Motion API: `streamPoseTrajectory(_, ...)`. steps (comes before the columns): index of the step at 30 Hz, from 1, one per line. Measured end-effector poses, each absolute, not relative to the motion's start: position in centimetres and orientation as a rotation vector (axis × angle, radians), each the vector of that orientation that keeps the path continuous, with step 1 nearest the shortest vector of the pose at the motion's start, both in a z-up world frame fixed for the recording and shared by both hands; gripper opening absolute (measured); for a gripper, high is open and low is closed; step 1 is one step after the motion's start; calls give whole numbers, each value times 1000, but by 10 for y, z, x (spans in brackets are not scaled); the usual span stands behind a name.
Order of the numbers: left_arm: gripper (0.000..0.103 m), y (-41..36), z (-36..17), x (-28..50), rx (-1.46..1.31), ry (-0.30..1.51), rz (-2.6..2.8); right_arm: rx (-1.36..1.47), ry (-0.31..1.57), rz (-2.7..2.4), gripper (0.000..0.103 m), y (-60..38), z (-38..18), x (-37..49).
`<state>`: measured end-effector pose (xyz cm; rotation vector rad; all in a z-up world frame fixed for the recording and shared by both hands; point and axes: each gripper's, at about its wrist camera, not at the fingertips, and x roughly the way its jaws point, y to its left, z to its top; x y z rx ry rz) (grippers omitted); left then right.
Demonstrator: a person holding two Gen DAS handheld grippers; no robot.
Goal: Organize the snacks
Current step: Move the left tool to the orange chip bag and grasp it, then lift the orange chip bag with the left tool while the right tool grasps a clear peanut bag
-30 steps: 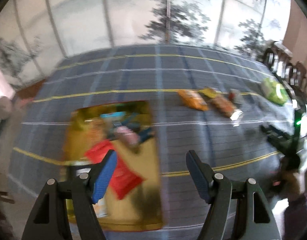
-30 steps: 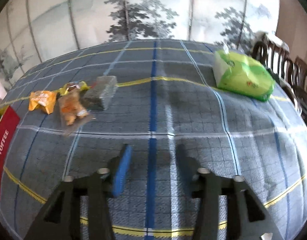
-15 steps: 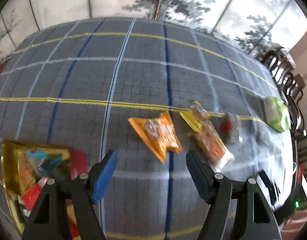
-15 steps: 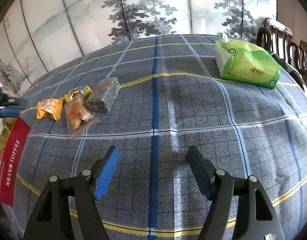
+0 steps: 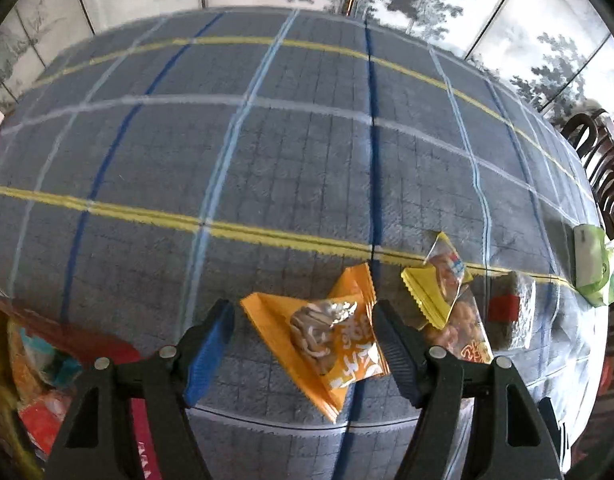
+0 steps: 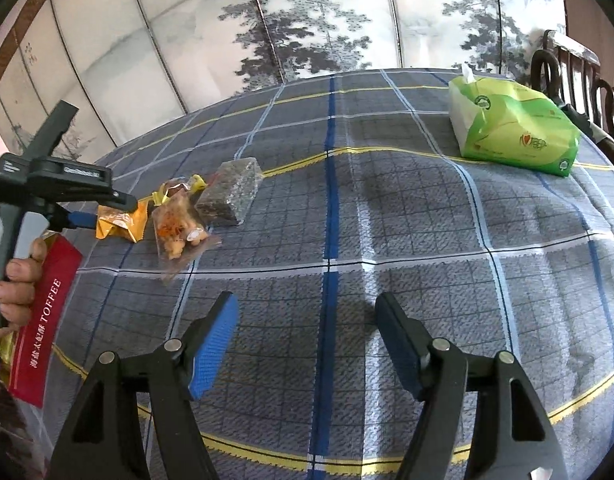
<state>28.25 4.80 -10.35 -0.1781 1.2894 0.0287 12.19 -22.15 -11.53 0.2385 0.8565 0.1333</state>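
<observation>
An orange snack packet (image 5: 331,332) lies on the checked tablecloth (image 5: 267,160). My left gripper (image 5: 303,312) hangs over it, open, one finger on each side and neither pad pressing it. To its right lie a yellow packet (image 5: 425,292), a clear bag of orange snacks (image 5: 465,328) and a dark bar in clear wrap (image 5: 515,312). The right wrist view shows the same row: orange packet (image 6: 121,224), clear bag (image 6: 179,226), dark bar (image 6: 229,192). My right gripper (image 6: 307,312) stands open over bare cloth, well right of the snacks.
A gold tin (image 5: 11,360) holding several snacks sits at the left, its red TOFFEE lid (image 6: 43,320) beside it. A green tissue pack (image 6: 511,124) lies at the far right. Dark wooden chairs (image 6: 579,64) stand past the table's right edge. A hand (image 6: 19,276) holds the left gripper.
My left gripper swung from above the gold tin to the right and down until it straddled the orange packet. The right gripper's jaws widened while it stayed in place.
</observation>
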Motion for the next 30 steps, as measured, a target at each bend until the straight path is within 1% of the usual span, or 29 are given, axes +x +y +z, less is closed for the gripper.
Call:
streamPoseTrajectory(1,70,48,-105,282,-189,1287,28,241,856,135,68,-222,-115,122)
streamPoseTrajectory(2,57,47,-104,280,-182,1264,25,245,854,138,68,-223,-114,121)
streamPoseTrajectory(3,48,43,-102,280,-160,1255,25,248,854,140,68,-224,-114,121)
streamPoseTrajectory(4,34,42,-102,280,-137,1253,27,250,854,140,68,-225,-114,121)
streamPoseTrajectory(9,31,27,-95,264,-24,1206,20,250,859,137,68,-225,-112,122)
streamPoseTrajectory(11,31,25,-89,247,-33,1180,-4,255,857,138,68,-226,-112,122)
streamPoseTrajectory(12,31,26,-86,238,-45,1171,-14,260,852,141,67,-227,-112,121)
streamPoseTrajectory(13,31,27,-82,228,-56,1166,-21,265,846,146,65,-228,-111,120)
streamPoseTrajectory(15,31,30,-77,209,-95,1160,-50,272,829,192,52,-228,-110,117)
streamPoseTrajectory(16,31,33,-75,199,-110,1159,-56,266,823,235,39,-224,-109,117)
streamPoseTrajectory(17,31,34,-73,191,-111,1162,-58,250,821,276,28,-220,-109,116)
streamPoseTrajectory(19,31,35,-72,179,-123,1166,-68,175,823,377,22,-201,-107,117)
streamPoseTrajectory(22,31,43,-68,162,-168,1174,-88,115,846,536,22,-171,-101,126)
streamPoseTrajectory(24,31,48,-66,151,-186,1174,-89,35,828,561,24,-151,-94,136)
streamPoseTrajectory(30,31,56,-53,132,-218,1161,-107,-61,825,602,26,-113,-84,178)
